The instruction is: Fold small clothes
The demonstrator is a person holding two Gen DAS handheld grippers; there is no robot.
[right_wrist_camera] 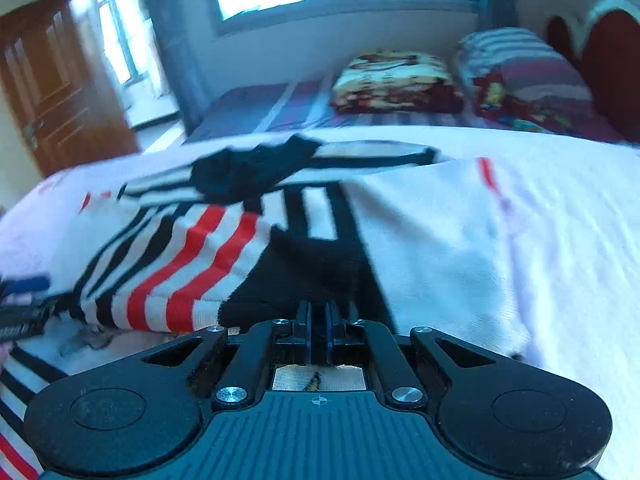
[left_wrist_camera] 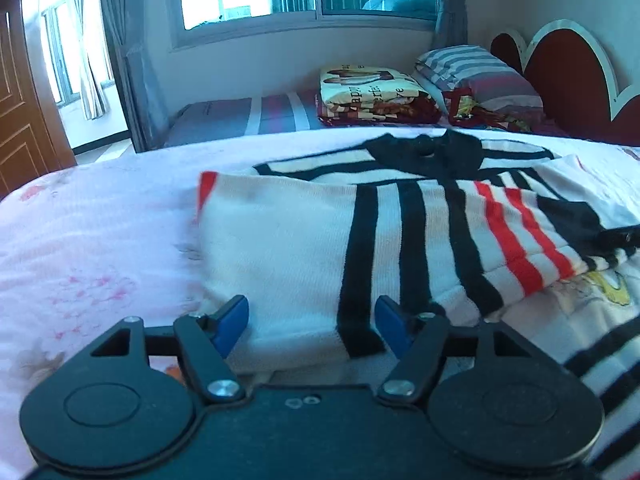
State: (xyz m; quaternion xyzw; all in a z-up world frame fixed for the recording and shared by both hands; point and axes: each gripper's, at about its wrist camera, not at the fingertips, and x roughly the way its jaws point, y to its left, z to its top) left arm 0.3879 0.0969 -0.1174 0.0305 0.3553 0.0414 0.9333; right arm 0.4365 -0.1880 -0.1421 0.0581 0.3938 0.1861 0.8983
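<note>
Here the striped garment (left_wrist_camera: 400, 240) is seen half folded on the bed (left_wrist_camera: 100, 240), its near edge lying between the parted blue pads of the left gripper (left_wrist_camera: 312, 328), unpressed, while the right gripper (right_wrist_camera: 318, 336) is shut on the dark hem.

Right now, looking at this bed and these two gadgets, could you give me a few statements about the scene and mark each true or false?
1. The left gripper has its fingers spread apart. True; the striped garment lies between them, not pinched.
2. The right gripper is wide open. False; its fingers are shut, at the garment's black edge.
3. The garment has red and black stripes on white. True.
4. The garment lies on a bare wooden floor. False; it lies on a pale pink sheet on a bed.
5. A folded blanket sits beside a striped pillow further back. True.
</note>
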